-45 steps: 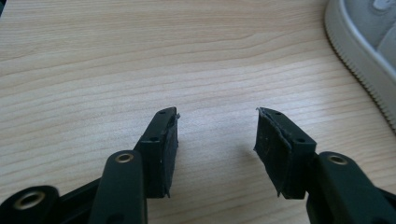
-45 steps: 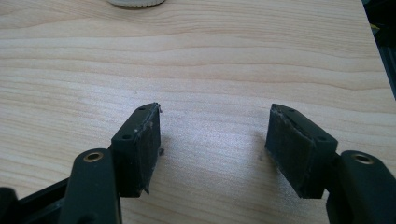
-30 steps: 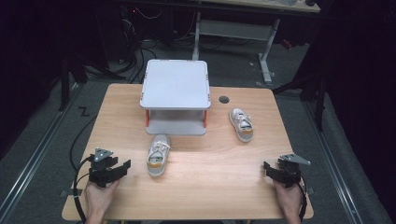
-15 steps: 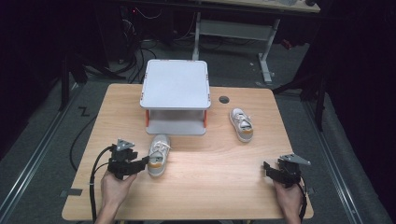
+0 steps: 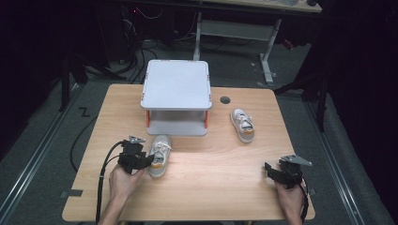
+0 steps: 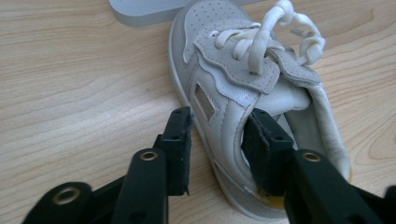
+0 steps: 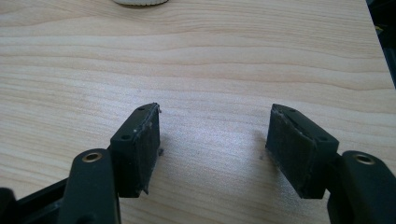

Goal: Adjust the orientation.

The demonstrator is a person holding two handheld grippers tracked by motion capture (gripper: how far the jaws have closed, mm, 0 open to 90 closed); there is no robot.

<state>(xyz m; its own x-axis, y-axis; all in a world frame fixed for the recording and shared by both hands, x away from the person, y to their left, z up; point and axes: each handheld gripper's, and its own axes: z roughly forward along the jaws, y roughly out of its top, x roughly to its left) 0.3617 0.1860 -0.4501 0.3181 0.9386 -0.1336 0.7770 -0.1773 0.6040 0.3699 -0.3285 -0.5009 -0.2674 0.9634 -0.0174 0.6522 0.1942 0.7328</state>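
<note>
Here, at the near edge of the worktop (image 5: 206,197), the person holds 2 grippers, 1 in each hand. The right gripper (image 5: 271,170) rests close to the near right corner, and its jaws stand wide apart with nothing between them; in the right gripper view the bare wood lies under the right gripper (image 7: 212,140).

The left gripper (image 5: 146,162) is toward the near left part of the worktop, pointing to the right at the heel end of the near shoe (image 5: 158,154). In the left gripper view its jaws have just been closing on the side wall of the near shoe (image 6: 243,93): 1 jaw is outside the shoe, on the wood side, and the other is inside the opening, against the lining. The outer pad is still a little apart from the wall, so the grip is not yet tight. The shoe is white with white laces, and it lies on its sole with the toe pointing away from the person.

Farther, near the middle of the far edge, stands a grey 2-level rack (image 5: 176,84) with orange posts. The toe of the near shoe is just in front of its lower shelf. A second shoe (image 5: 242,124) lies to the right of the rack, well apart from the first.
</note>
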